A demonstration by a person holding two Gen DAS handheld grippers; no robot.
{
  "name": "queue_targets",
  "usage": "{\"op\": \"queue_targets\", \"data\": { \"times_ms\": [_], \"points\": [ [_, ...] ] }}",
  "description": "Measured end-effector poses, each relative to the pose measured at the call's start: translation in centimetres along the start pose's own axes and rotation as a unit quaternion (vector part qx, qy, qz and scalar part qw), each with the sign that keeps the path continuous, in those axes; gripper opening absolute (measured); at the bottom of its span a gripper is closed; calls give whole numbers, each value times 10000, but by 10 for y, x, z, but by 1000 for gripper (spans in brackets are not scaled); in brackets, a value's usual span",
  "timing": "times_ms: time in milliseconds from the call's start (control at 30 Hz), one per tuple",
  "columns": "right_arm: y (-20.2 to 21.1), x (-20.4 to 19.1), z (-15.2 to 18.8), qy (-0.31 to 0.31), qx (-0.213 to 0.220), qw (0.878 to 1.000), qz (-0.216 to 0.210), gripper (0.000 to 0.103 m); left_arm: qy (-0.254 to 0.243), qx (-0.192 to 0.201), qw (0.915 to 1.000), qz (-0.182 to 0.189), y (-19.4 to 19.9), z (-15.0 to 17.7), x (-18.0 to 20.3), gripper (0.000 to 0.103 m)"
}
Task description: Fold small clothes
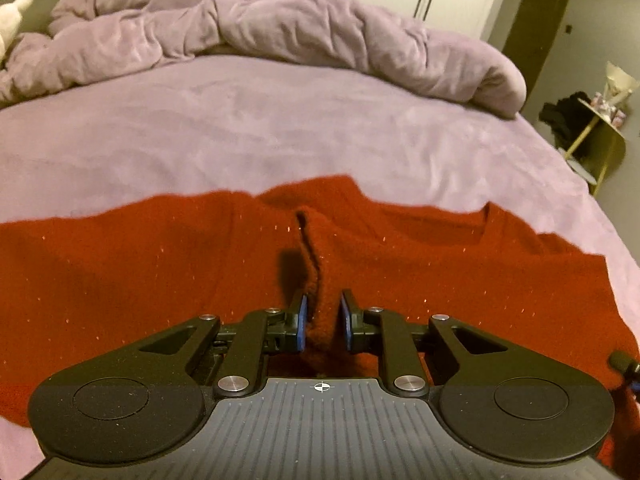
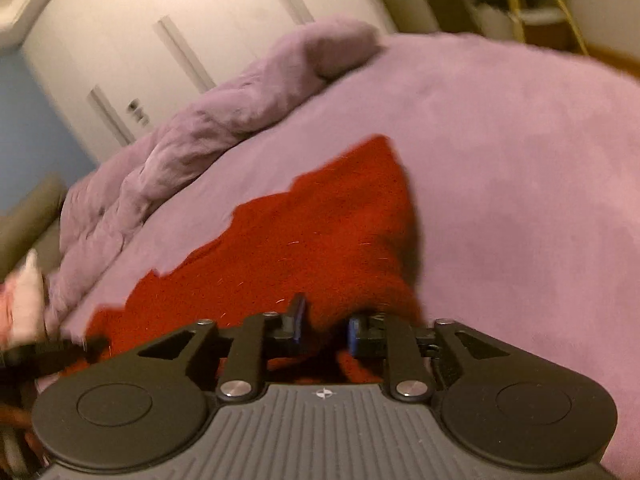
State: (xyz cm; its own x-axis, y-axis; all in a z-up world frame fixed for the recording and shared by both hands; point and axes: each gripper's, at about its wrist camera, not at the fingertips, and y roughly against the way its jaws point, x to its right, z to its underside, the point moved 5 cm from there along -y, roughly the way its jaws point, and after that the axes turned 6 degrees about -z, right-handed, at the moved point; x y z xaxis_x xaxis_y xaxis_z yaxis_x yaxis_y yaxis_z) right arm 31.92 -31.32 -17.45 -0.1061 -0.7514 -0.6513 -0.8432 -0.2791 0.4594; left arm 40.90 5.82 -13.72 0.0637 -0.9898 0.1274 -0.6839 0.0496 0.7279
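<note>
A red knitted garment [image 1: 400,264] lies spread across the purple bed sheet [image 1: 240,128]. My left gripper [image 1: 323,320] is shut on a raised ridge of its fabric near the front edge. In the right wrist view the same red garment [image 2: 320,232] lies on the sheet [image 2: 500,160], and my right gripper [image 2: 323,326] is shut on a bunched fold of it. The right view is motion-blurred. Part of the right gripper [image 1: 624,364] shows at the left wrist view's right edge.
A crumpled purple duvet [image 1: 260,28] lies across the back of the bed. White wardrobe doors [image 2: 160,40] stand behind it. A yellow side table [image 1: 600,136] with dark clothes stands right of the bed. A plush toy [image 1: 12,16] sits at the far left.
</note>
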Motion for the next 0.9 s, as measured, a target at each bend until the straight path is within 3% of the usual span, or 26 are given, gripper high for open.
{"op": "queue_targets", "data": {
  "times_ms": [67, 133, 200, 267, 367, 467, 567, 700, 800, 900],
  "points": [
    [2, 15, -5, -753, 105, 9968, -232, 22, -92, -1, 10000, -21, -1, 1, 3, 20],
    [-4, 21, -7, -1042, 118, 9943, -203, 17, -124, 38, 9999, -48, -1, 1, 6, 20],
    [-11, 6, -8, -145, 41, 9995, 291, 13, -129, 198, 9997, -66, 3, -2, 9, 20],
    [-18, -27, -5, 1029, 74, 9933, 522, 11, -151, 351, 9992, -147, 6, -5, 10, 19],
    [-20, -34, -4, 782, -45, 9965, -308, 11, -41, 454, 9985, -297, 8, -7, -2, 19],
    [-30, -22, 6, 1253, -406, 9909, 273, 10, 176, 97, 9993, -331, -5, 0, -16, 20],
    [-16, -27, 5, 1104, -589, 9920, 185, 17, 169, -1, 9995, -271, -9, 6, -21, 21],
    [33, -28, -7, 793, -252, 9960, 330, 23, 128, 4, 9997, -210, -9, 7, -22, 23],
    [32, -48, -16, 1346, 76, 9887, 653, 25, 146, -20, 9996, -230, -10, 8, -21, 23],
    [-3, -73, -17, 2158, -146, 9737, 712, 25, 42, -29, 9995, -303, -8, 8, -17, 24]
  ]
}}
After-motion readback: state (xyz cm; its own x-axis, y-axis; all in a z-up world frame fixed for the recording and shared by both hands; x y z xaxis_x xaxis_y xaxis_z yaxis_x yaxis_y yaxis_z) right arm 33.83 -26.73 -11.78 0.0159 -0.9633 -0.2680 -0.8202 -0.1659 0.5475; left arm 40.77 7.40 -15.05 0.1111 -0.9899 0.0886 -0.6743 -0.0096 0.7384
